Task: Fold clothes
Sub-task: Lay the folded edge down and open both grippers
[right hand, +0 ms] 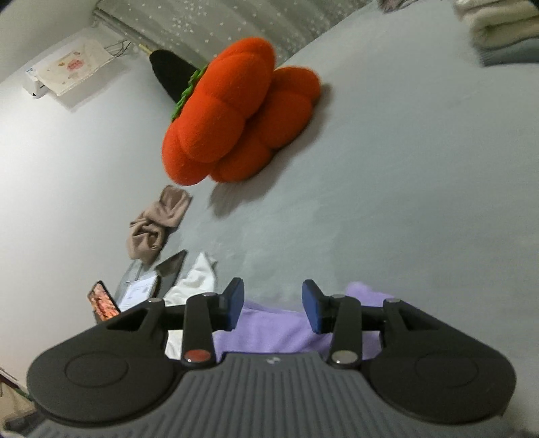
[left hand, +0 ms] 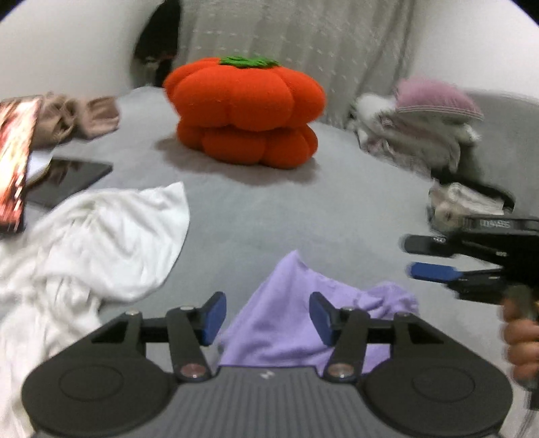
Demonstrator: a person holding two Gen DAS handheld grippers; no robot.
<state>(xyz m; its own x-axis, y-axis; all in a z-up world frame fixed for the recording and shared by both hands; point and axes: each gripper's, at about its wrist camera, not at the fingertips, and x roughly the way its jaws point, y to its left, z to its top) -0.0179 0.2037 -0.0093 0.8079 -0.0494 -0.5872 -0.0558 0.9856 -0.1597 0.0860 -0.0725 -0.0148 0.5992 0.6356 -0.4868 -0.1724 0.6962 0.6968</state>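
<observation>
Bare grey bed cover (left hand: 256, 209) lies open before the orange pumpkin cushion (left hand: 246, 111); a white garment (left hand: 111, 242) blocks its front-left, piled clothes (left hand: 421, 131) its right.

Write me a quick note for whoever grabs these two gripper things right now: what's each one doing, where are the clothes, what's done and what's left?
Left gripper: open, empty, poised over the purple garment.
Right gripper: open, empty, at the same garment's edge.
Purple garment lies crumpled on the grey bed, unfolded. White garment is rumpled to its left, also unfolded.
A folded pile sits at the bed's far corner; whether it belongs to this job is unclear.
Left: spread and fold the purple one, then the white one.
</observation>
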